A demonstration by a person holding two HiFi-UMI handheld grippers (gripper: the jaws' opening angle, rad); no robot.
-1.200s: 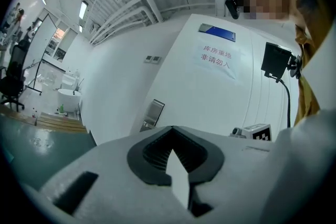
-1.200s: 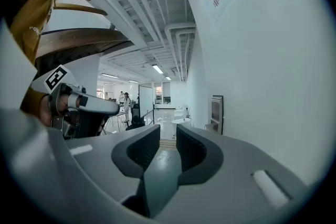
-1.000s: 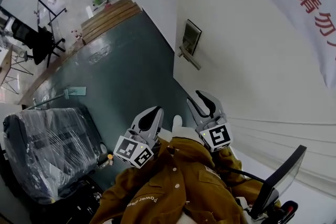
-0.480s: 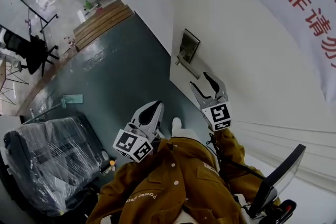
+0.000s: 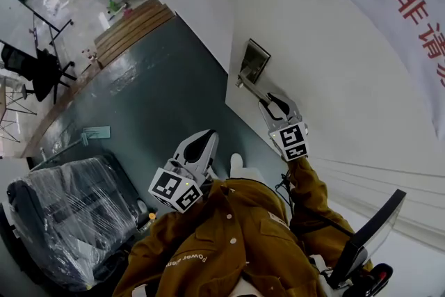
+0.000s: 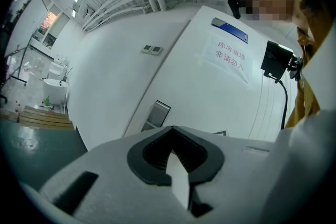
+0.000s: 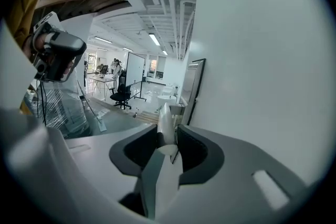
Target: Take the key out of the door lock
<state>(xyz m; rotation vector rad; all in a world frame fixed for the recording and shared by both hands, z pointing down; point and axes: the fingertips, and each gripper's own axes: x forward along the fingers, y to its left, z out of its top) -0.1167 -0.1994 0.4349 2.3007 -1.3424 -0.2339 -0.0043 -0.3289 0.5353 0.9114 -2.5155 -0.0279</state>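
Right of centre in the head view, the right gripper (image 5: 273,103) has come up against the white door (image 5: 334,94). Its jaws have just been closing from a wide spread and now sit on the free end of the lever handle (image 5: 252,85). That gripper's own view shows the silvery bar standing between the pads, which look to be pinching it. A second ago it hung lower in the frame, close to the person's jacket (image 5: 229,240) and well short of the handle, so what has changed is the approach and the grab. Lower and left of centre, the left gripper (image 5: 200,144) has its jaws clenched on nothing, well apart from the door. Just above the lever, toward the top of the frame, is the metal lock plate (image 5: 255,55), where the key ought to be, but I can't make a key out in any view. To my eye the key hasn't been touched. Holding the lever looks like a preliminary, and the actual pull is still ahead.
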